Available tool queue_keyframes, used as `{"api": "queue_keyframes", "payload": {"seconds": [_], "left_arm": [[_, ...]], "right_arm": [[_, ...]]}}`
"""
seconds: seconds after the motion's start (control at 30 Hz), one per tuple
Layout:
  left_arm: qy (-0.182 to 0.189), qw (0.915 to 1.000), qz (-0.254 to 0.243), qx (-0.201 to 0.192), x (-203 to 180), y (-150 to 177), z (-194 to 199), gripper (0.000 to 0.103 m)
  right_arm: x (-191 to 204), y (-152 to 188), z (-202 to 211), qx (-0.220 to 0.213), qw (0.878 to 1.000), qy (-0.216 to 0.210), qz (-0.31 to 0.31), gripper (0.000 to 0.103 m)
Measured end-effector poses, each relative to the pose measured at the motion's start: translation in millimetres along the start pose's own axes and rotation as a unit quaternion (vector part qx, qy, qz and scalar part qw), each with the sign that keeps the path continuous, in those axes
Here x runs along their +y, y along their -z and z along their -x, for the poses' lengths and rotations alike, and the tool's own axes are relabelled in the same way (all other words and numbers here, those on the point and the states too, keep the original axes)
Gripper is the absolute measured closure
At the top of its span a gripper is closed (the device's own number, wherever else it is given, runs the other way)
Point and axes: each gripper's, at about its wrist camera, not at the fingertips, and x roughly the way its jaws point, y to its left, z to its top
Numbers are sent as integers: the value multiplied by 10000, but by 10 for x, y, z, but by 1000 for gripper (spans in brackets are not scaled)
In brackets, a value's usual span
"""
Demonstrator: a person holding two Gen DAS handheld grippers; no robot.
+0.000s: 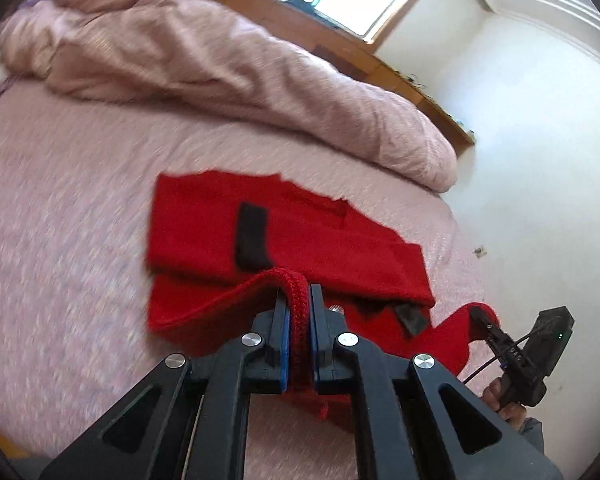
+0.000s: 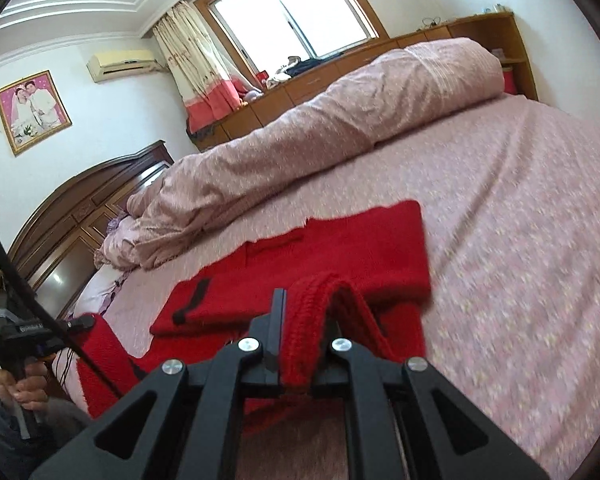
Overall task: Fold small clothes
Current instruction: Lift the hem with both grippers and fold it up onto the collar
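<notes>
A small red knitted sweater (image 1: 204, 220) with black patches lies partly folded on the pink bed sheet (image 1: 60, 200). My left gripper (image 1: 298, 289) is shut on its ribbed red hem, which is lifted off the bed. At the right edge of the same view, my right gripper (image 1: 480, 316) pinches another part of that hem, held by a hand (image 1: 508, 404). In the right wrist view, the right gripper (image 2: 306, 304) is shut on a thick ribbed fold of the sweater (image 2: 364, 248); its right finger is hidden by the cloth. The left gripper (image 2: 88, 322) holds the hem at far left.
A rolled pink quilt (image 1: 228, 60) lies along the far side of the bed. A dark wooden headboard (image 2: 80, 208) stands at one end and a wooden cabinet (image 2: 340, 68) runs under the window. The bed's edge and the pale floor (image 1: 540, 208) are to the right.
</notes>
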Motion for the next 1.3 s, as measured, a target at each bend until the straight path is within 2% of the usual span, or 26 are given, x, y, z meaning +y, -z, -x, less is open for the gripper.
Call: {"api": "queue_keyframes", "payload": {"seconds": [0.13, 0.27, 0.43, 0.63, 0.8, 0.93, 1.03, 1.13, 1.2, 1.3], "left_arm": [[-167, 9996, -204, -125, -71, -222, -179, 102], [-196, 9995, 5, -244, 83, -398, -257, 102], [-217, 9983, 285, -470, 362, -566, -258, 102], [-325, 9964, 507, -594, 664, -796, -378, 102], [-429, 9959, 529, -594, 831, -1036, -658, 102], [-413, 9961, 592, -506, 970, -1122, -924, 102], [-388, 9938, 1012, -240, 1111, -1185, -1192, 102], [-564, 9936, 976, -111, 1125, -1259, -1362, 101], [-700, 9915, 1090, 133, 1164, -1287, -1473, 101], [-543, 9899, 1270, 336, 1239, -1309, -1507, 97]], "right_arm": [[-113, -10, -86, -155, 9999, -11, 60, 96], [-314, -59, -150, -223, 9996, 74, -136, 96], [-371, -218, -230, -447, 9988, 56, -164, 96], [-214, -653, -524, -557, 9982, 178, 97, 96], [-126, -1026, -872, -538, 9982, 216, 174, 96], [-163, -1153, -1202, -257, 9984, 447, 219, 96], [-316, -1125, -1477, 101, 9969, 758, 197, 96], [-512, -1117, -1623, 375, 9957, 817, -205, 96], [-607, -1134, -1696, 508, 9944, 827, -426, 96], [-790, -1119, -1843, 883, 9885, 876, -858, 93]]}}
